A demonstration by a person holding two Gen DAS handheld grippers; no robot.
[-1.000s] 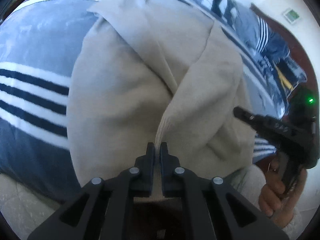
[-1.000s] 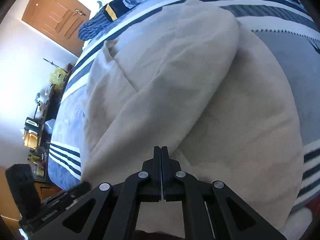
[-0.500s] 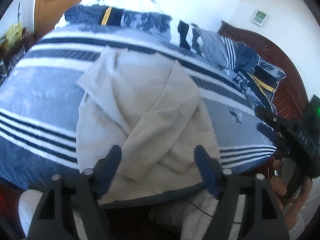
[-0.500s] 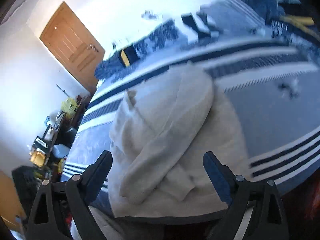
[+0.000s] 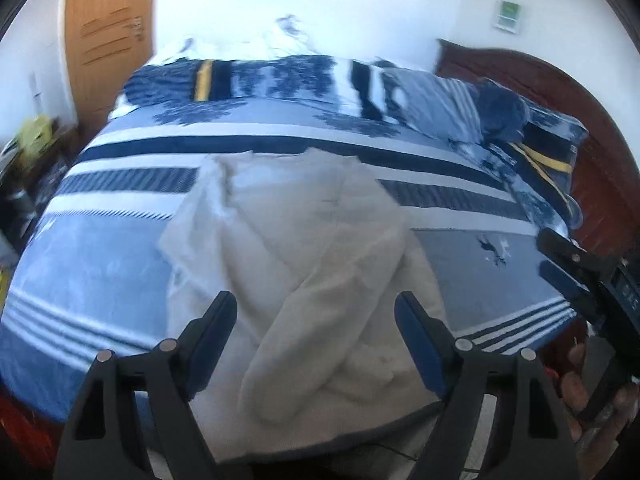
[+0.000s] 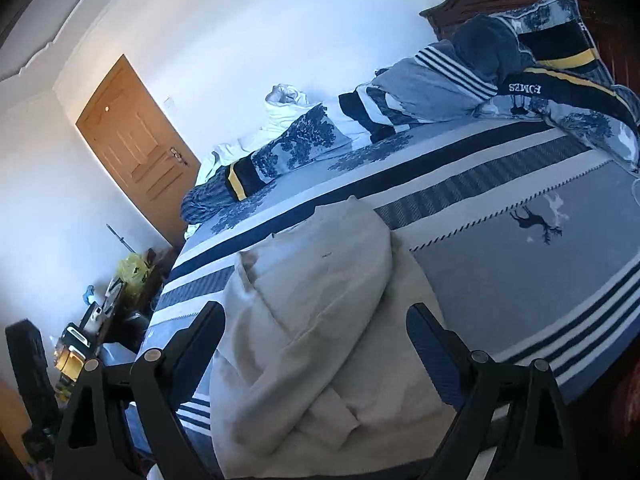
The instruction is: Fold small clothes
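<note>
A second ago both grippers were shut on the near edge of the sweater (image 5: 304, 264), fingers pressed together against the cloth. Now the left gripper (image 5: 316, 332) and the right gripper (image 6: 316, 344) stand wide apart in the jaws and hold nothing. Both have drawn back and up from the bed (image 5: 92, 248), so each view takes in the whole sweater and the far pillows rather than cloth close up. The sweater now lies free at the near edge, a sleeve (image 5: 320, 336) crossed over its front.
</note>
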